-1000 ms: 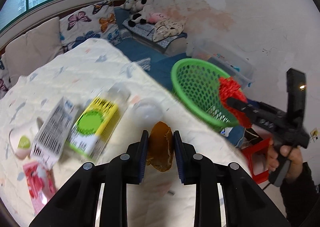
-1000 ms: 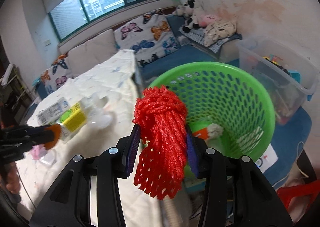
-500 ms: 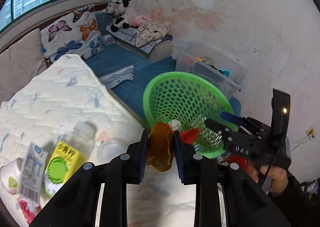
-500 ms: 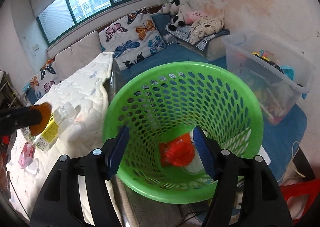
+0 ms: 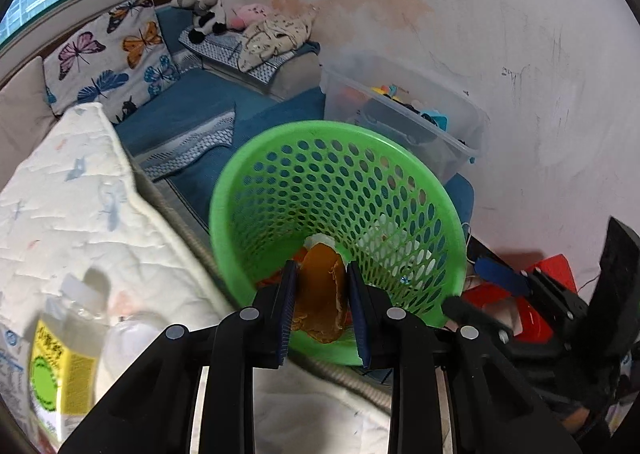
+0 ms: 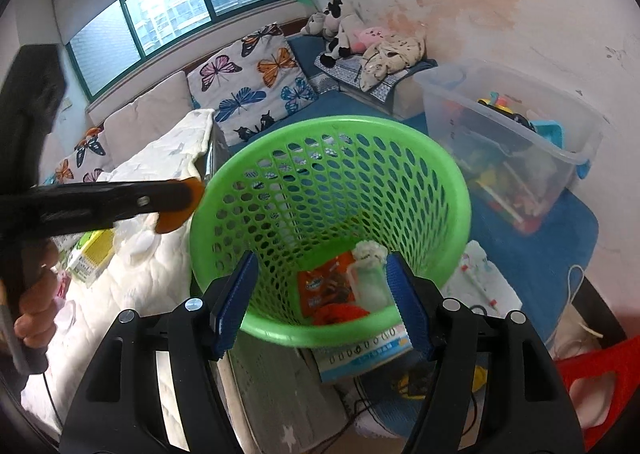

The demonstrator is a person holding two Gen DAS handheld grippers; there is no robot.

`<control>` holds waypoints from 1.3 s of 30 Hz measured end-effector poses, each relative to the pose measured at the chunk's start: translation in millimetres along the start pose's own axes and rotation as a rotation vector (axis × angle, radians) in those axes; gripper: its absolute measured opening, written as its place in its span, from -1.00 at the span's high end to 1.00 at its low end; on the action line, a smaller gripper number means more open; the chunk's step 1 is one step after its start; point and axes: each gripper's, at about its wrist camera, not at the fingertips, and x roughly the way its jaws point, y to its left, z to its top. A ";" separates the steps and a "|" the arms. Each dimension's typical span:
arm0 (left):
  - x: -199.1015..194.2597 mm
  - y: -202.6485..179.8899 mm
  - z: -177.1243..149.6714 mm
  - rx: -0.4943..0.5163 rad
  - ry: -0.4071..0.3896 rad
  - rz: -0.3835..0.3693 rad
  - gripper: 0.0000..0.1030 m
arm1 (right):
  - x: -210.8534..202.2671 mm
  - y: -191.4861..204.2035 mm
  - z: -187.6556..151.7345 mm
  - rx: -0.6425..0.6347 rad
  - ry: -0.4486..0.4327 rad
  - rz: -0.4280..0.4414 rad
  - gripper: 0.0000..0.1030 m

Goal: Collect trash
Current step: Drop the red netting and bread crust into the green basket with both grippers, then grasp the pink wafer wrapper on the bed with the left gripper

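Orange peel clamped between left fingers, over green basket

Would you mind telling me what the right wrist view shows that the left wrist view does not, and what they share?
Only the right wrist view shows the basket's contents clearly: an orange snack wrapper and the red net, seen between the open right gripper.

Only the left wrist view shows the jaws of the left gripper pinching the orange peel up close.

Both show the green basket, the yellow-labelled bottle and the clear storage bin.
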 end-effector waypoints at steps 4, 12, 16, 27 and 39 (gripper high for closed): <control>12.7 -3.6 1.3 -0.003 0.012 -0.002 0.49 | -5.2 -0.4 -5.2 0.013 -0.001 0.011 -0.30; 17.8 -4.1 -1.5 -0.017 -0.011 -0.014 0.01 | -7.8 2.8 -10.7 0.024 0.001 0.026 -0.30; 10.2 -3.8 -6.1 -0.014 -0.019 -0.003 0.01 | -11.1 7.2 -12.0 0.022 0.000 0.034 -0.30; -49.9 26.9 -48.3 -0.094 -0.068 0.107 0.01 | -25.5 38.1 -17.2 -0.019 -0.008 0.090 -0.30; -116.8 104.2 -120.7 -0.253 -0.118 0.308 0.01 | -21.8 89.9 -26.7 -0.083 0.021 0.173 -0.31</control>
